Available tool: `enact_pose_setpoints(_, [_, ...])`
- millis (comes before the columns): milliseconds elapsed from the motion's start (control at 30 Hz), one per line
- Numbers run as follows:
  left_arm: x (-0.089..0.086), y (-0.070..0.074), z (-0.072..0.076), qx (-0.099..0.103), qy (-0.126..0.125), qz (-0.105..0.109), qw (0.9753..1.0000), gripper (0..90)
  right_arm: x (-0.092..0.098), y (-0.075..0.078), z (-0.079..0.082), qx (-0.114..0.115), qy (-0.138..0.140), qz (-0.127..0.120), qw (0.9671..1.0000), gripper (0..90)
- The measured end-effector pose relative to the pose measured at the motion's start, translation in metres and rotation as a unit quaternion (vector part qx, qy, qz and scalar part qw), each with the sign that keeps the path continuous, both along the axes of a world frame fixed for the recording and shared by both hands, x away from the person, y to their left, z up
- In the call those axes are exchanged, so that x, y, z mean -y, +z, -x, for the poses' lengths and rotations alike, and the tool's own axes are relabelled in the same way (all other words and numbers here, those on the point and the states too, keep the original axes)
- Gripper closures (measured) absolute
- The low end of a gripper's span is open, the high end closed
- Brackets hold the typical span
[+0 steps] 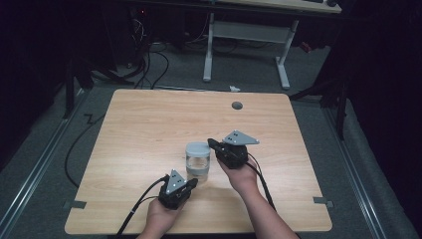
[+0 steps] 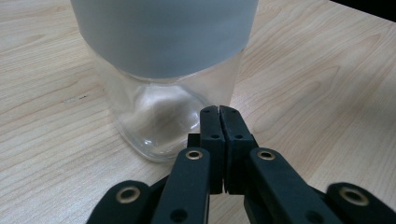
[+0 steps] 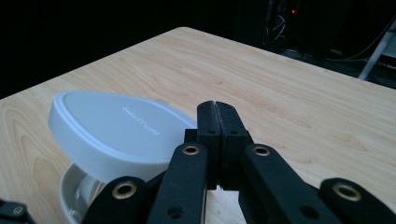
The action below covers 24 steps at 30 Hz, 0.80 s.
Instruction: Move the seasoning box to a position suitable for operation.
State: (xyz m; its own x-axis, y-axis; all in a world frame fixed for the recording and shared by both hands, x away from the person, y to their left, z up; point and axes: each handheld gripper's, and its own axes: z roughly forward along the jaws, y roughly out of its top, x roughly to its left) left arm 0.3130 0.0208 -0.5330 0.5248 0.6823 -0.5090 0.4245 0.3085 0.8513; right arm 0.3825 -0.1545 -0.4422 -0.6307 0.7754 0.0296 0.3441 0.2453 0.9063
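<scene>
High view puts our lidded glass jar near the tabletop front, between left tongs and right tongs, both pressed together and empty; we judge spreading them comes next

We hold our left gripper and right gripper low over the table, both with jaws pressed together, forearms angled inward.
</scene>
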Motion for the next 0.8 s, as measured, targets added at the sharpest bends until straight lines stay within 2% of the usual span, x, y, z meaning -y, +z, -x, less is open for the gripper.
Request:
enact_pose_setpoints(167, [0.000, 0.000, 0.000, 0.000, 0.000, 0.003, 1.0000, 88.8, 0.000, -0.009, 0.010, -0.004, 0.007, 0.003, 1.0000, 88.4])
enact_pose_setpoints(267, [-0.001, 0.001, 0.001, 0.005, 0.000, 0.006, 1.0000, 88.1, 0.003, -0.008, 0.016, 0.000, 0.008, -0.002, 1.0000, 87.9])
enact_pose_setpoints(333, [-0.002, 0.002, 0.003, 0.005, -0.006, 0.000, 1.0000, 86.6, 0.007, -0.007, 0.021, 0.007, 0.006, -0.005, 0.9999, 87.2])
enact_pose_setpoints(433, [-0.010, 0.011, 0.009, 0.014, -0.010, 0.002, 0.9999, 83.5, 0.018, -0.009, 0.028, 0.007, -0.005, -0.006, 0.9999, 86.3])
enact_pose_setpoints(500, [-0.021, 0.015, 0.009, 0.021, -0.002, -0.004, 0.9998, 81.9, 0.030, -0.014, 0.030, 0.001, -0.016, -0.004, 0.9999, 85.5])
enact_pose_setpoints(567, [-0.037, 0.019, 0.005, 0.019, 0.006, -0.008, 0.9998, 78.8, 0.046, -0.023, 0.031, -0.014, -0.035, -0.002, 0.9993, 83.4])
enact_pose_setpoints(667, [-0.067, 0.020, -0.008, 0.017, 0.036, -0.024, 0.9989, 70.5, 0.069, -0.036, 0.032, -0.027, -0.068, 0.003, 0.9973, 73.4])
enact_pose_setpoints(733, [-0.093, 0.019, -0.016, 0.018, 0.072, -0.038, 0.9965, 65.7, 0.091, -0.049, 0.034, -0.040, -0.098, 0.011, 0.9943, 65.6])
enact_pose_setpoints(800, [-0.114, 0.015, -0.020, 0.015, 0.098, -0.038, 0.9943, 63.1, 0.108, -0.058, 0.038, -0.047, -0.122, 0.021, 0.9912, 59.0])
